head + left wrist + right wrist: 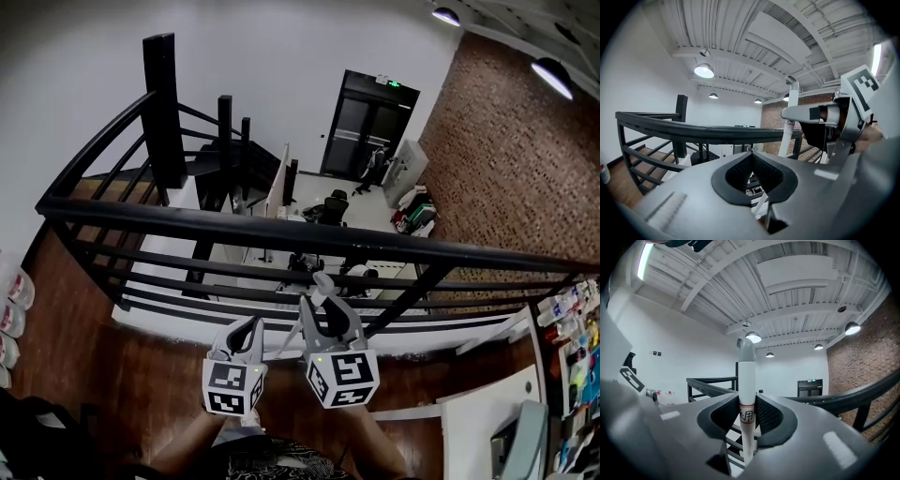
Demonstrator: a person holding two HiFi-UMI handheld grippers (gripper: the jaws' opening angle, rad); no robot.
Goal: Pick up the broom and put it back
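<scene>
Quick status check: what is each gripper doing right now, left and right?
Left gripper: closed, nothing between its jaws.
Right gripper: closed on the white broom handle.

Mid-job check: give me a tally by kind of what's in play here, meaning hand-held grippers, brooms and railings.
Hand-held grippers: 2; left hand-held gripper shut and empty, right hand-held gripper shut on the broom
Brooms: 1, only its white handle in view
Railings: 1, the black railing
Total: 4
</scene>
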